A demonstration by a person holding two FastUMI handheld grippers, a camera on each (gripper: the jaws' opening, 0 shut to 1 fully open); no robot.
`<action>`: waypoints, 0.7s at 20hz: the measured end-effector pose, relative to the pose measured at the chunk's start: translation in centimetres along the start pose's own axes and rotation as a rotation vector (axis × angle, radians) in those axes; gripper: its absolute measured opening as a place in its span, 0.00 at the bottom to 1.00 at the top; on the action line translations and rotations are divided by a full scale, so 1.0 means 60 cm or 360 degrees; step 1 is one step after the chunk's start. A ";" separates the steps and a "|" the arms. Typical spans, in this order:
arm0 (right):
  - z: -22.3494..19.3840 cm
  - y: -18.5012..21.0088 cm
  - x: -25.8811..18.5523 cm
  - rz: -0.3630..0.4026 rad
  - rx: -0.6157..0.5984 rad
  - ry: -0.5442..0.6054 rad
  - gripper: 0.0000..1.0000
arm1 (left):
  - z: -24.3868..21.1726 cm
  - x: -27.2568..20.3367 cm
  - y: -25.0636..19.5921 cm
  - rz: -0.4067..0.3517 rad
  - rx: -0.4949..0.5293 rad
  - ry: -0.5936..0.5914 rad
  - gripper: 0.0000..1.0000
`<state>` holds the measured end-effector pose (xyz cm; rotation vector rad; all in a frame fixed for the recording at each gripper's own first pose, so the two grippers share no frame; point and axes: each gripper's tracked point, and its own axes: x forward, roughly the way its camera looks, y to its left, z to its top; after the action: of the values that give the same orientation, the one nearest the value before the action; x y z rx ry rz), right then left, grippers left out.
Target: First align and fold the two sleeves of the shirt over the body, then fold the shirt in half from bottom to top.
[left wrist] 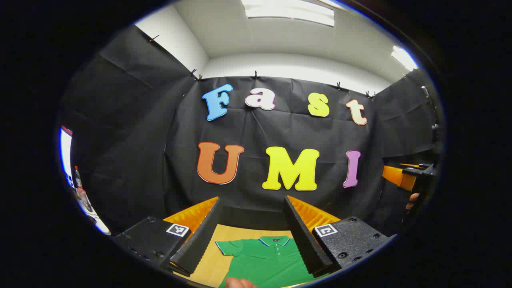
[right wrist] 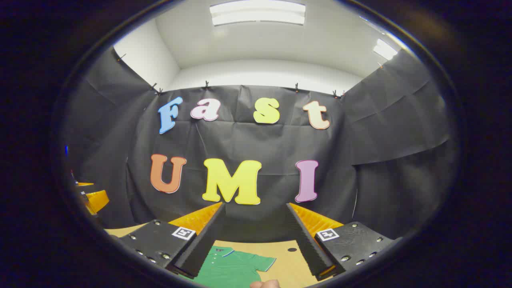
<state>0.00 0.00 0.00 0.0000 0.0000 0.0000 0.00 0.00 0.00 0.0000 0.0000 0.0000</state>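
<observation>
Item: table (left wrist: 208,266), pale wood, lying at six o'clock in both views. Item: green shirt (left wrist: 266,262), which we are seeing spread flat on it, collar toward twelve o'clock, sleeves unfolded. Item: left gripper (left wrist: 252,208), which we are logging as hanging above the shirt, jaws wide apart, holding nothing. Item: right gripper (right wrist: 256,212), likewise gaping, empty, the shirt lying at seven o'clock beneath it.

Green polo shirt (left wrist: 267,258) lies flat on the tan table (left wrist: 208,268), front up, collar toward the booth wall. Collar and sleeve cuffs carry light trim; buttoned placket visible. Both short sleeves spread outward, unfolded. Lower body cut off at view edge.
</observation>
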 end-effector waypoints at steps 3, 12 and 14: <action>-0.020 -0.010 0.011 -0.0023 0.0010 0.0034 0.94 | -0.011 0.022 -0.012 -0.0040 0.0011 0.0002 0.97; -0.066 -0.026 0.031 -0.0086 0.0036 0.0129 0.94 | -0.035 0.052 -0.011 -0.0049 0.0050 0.0058 0.98; -0.074 -0.018 0.037 -0.0071 0.0015 0.0137 0.94 | -0.037 0.056 -0.005 -0.0038 0.0055 0.0061 0.90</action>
<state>2.20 -1.10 -4.47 0.0092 0.0863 -0.0446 3.33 -0.29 -2.23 0.0346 0.0381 -0.0239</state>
